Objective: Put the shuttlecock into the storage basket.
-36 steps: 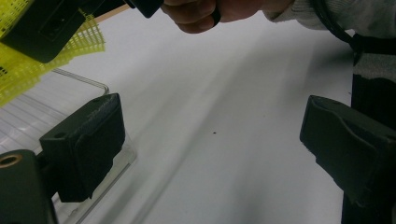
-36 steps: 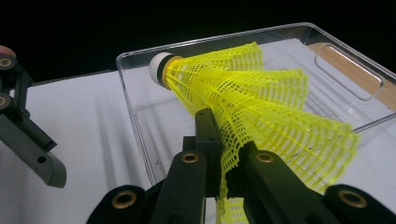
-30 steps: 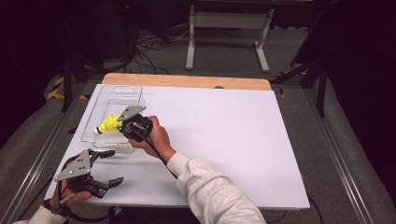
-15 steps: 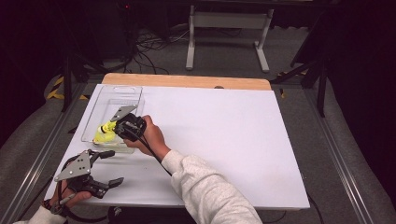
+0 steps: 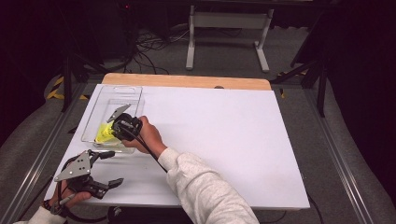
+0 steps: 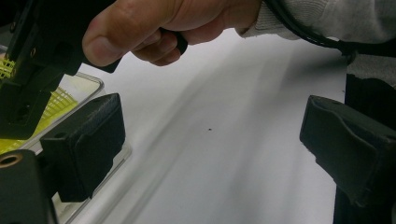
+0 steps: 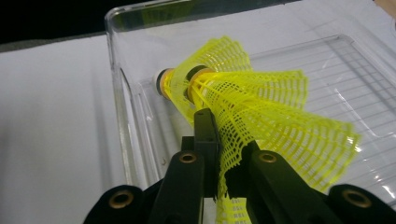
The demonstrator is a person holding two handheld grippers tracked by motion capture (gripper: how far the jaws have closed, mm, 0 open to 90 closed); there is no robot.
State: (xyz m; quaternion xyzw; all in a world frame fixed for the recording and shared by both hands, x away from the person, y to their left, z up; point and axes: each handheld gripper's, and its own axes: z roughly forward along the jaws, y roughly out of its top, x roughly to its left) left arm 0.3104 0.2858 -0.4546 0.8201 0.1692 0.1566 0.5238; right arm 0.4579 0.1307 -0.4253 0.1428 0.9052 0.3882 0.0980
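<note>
Count: two yellow shuttlecocks (image 7: pixel 243 107), nested, cork ends toward the tray's near corner; one clear plastic tray (image 5: pixel 122 93); one white worktop (image 5: pixel 233 140); two grippers.

Right gripper (image 7: pixel 219 154) is clenched on the mesh skirt of the shuttlecocks and holds them inside the tray, at its end nearest the person. In the high view the right hand (image 5: pixel 147 135) reaches in from bottom centre, with the gripper angled down over the tray's near end.

Left gripper (image 5: pixel 105 168) is released, jaws wide apart with nothing between them, hovering low over the worktop's near left corner, just beside the tray.
</note>
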